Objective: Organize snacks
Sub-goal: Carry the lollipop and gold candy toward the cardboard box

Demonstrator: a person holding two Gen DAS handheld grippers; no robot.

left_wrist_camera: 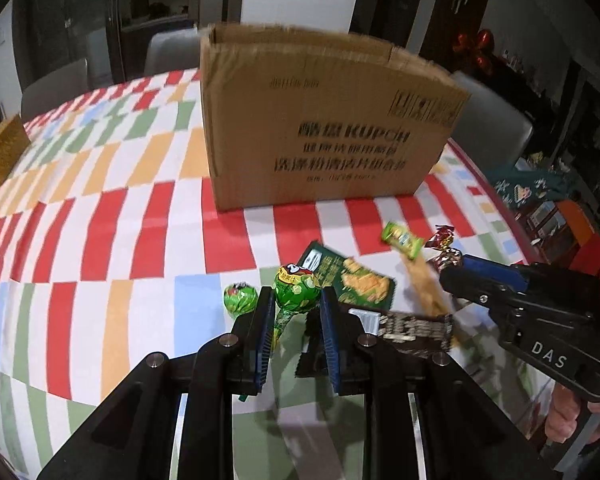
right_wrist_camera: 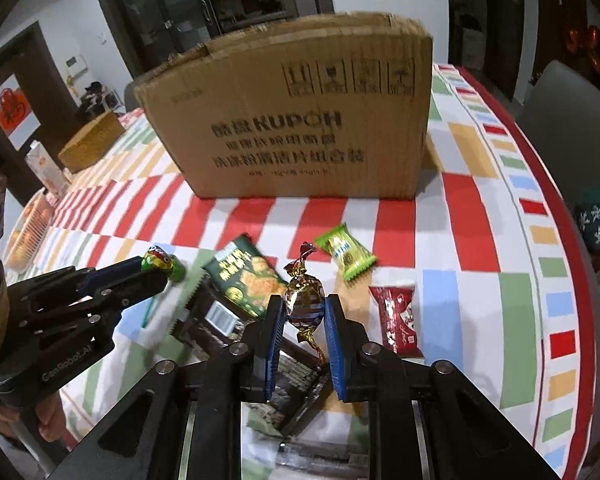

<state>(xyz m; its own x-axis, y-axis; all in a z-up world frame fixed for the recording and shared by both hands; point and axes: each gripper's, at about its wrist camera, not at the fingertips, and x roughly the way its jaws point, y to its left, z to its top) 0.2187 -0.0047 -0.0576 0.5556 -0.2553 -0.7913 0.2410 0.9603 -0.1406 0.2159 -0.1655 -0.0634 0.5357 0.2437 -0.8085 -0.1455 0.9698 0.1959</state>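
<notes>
My left gripper [left_wrist_camera: 296, 300] is shut on a green lollipop [left_wrist_camera: 294, 285], held just above the checked tablecloth. From the right wrist view that left gripper [right_wrist_camera: 160, 274] shows the lollipop [right_wrist_camera: 158, 262] at its tips. My right gripper [right_wrist_camera: 303, 308] is shut on a gold-and-red twist-wrapped candy [right_wrist_camera: 304, 295]; in the left wrist view it [left_wrist_camera: 452, 270] carries the candy [left_wrist_camera: 444, 246]. On the cloth lie a second green lollipop [left_wrist_camera: 240, 298], a green cracker packet [right_wrist_camera: 248, 280], a dark packet [right_wrist_camera: 216, 320], a small green candy [right_wrist_camera: 346, 254] and a red packet [right_wrist_camera: 398, 320]. An open cardboard box [right_wrist_camera: 300, 120] stands behind them.
A woven basket [right_wrist_camera: 92, 140] and a small carton [right_wrist_camera: 44, 166] sit at the table's far left, with a tray of oranges [right_wrist_camera: 28, 224] nearer. The table's red-bordered edge [right_wrist_camera: 572, 240] curves along the right. Grey chairs [left_wrist_camera: 496, 124] stand behind the table.
</notes>
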